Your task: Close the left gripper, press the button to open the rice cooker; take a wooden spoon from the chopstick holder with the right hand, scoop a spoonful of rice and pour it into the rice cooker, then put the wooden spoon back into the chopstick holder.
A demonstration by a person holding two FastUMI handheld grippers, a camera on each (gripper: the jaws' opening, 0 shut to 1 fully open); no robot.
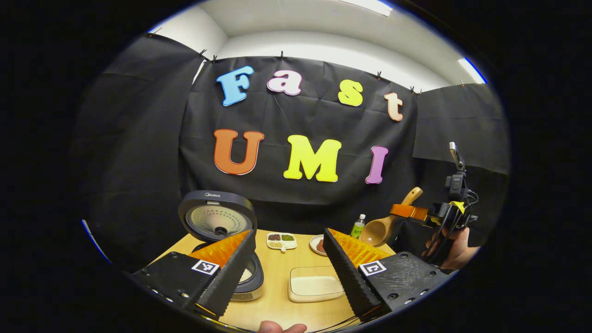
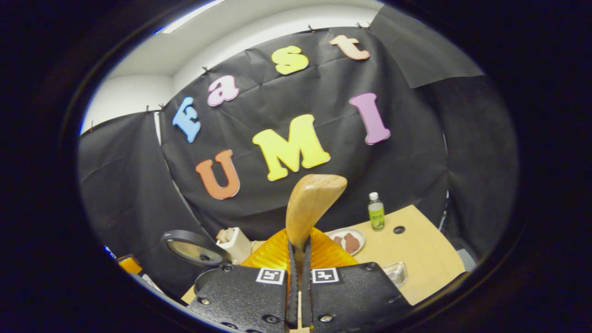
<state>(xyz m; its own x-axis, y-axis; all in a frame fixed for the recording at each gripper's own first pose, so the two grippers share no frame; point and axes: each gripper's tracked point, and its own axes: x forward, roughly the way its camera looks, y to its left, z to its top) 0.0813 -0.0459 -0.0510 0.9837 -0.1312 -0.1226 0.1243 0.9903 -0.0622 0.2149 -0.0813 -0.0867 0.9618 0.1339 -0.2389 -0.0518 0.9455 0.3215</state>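
While my left gripper (image 1: 289, 259) hangs with its fingers wide apart and nothing between them, the table (image 1: 277, 273) spreads below and ahead of them. Just past my left finger (image 1: 231, 273), partly behind it, sits the rice cooker (image 1: 240, 277), its lid (image 1: 216, 216) up and tilted back so the inner face looks toward me. Between the two fingers, a little ahead, lies the rice tray (image 1: 314, 283), close to my right finger (image 1: 347, 273). Beyond the tray stand a small divided dish (image 1: 281, 240) and a plate (image 1: 318, 244), with a bottle (image 1: 358, 226) behind the plate.

My right gripper (image 2: 298, 268) has its fingers pressed together on the handle of the spoon (image 2: 311, 203), whose bowl rises straight up above the fingertips with its back to the camera. In the left gripper view the spoon (image 1: 384, 226) hangs in the air beyond my right finger, above the table's far corner, bowl down toward the bottle, with my hand (image 1: 455, 247) behind the right gripper (image 1: 407, 211).

Left of the right gripper's fingers I see the cooker lid (image 2: 194, 249) and a pale holder (image 2: 235, 243); I cannot tell what is in it. Right of them are the plate (image 2: 347, 240), the bottle (image 2: 376, 212) and a clear tray (image 2: 395, 273).
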